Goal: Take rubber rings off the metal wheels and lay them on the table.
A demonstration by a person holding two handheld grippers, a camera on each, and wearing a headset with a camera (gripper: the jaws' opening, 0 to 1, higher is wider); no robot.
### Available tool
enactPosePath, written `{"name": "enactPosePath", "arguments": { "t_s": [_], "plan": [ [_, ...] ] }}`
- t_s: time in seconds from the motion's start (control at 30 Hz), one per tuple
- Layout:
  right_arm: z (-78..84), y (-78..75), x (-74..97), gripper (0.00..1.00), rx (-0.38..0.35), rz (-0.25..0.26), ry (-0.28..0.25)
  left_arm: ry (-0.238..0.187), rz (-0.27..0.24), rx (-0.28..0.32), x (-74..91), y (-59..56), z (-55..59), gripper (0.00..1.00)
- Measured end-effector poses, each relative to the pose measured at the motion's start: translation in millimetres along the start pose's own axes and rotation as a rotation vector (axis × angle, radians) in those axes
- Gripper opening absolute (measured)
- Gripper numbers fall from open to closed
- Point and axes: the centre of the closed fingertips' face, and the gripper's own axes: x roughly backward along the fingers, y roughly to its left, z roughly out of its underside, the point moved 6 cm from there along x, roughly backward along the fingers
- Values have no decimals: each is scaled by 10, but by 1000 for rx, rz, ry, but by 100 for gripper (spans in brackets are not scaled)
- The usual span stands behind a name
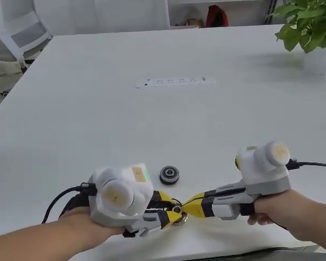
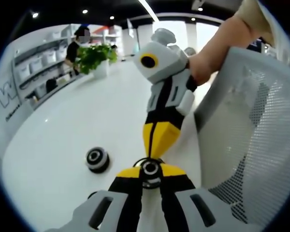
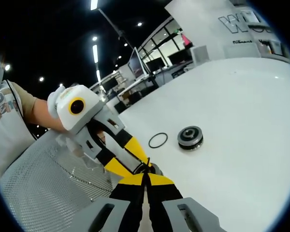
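Note:
My left gripper [image 1: 175,212] [image 2: 150,175] is shut on a small metal wheel [image 2: 151,169] just above the white table's [image 1: 152,125] near edge. My right gripper [image 1: 186,205] [image 3: 146,177] meets it from the right, jaws pinched together on the thin black rubber ring [image 3: 148,166] at that wheel's rim. A second metal wheel [image 1: 169,174] [image 2: 97,159] [image 3: 190,137], still wearing its dark ring, stands on the table just beyond the grippers. One loose black rubber ring [image 3: 157,140] lies flat on the table beside it.
A white power strip [image 1: 175,81] lies mid-table. A potted plant [image 1: 309,24] stands at the far right corner. A white mesh chair back [image 2: 246,140] [image 3: 43,183] is close behind the near table edge.

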Motion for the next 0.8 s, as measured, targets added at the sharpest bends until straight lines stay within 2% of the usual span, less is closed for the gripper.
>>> {"name": "enactPosePath", "arguments": {
  "t_s": [0.4, 0.53, 0.8],
  "plan": [
    [-8, 3, 2, 0, 4, -1, -2, 9, 29, 3, 60, -2, -5, 18],
    [-24, -18, 21, 0, -7, 7, -15, 13, 32, 12, 94, 5, -7, 24],
    [-30, -9, 32, 0, -4, 6, -14, -2, 45, 31, 194, 0, -35, 29]
  ]
}}
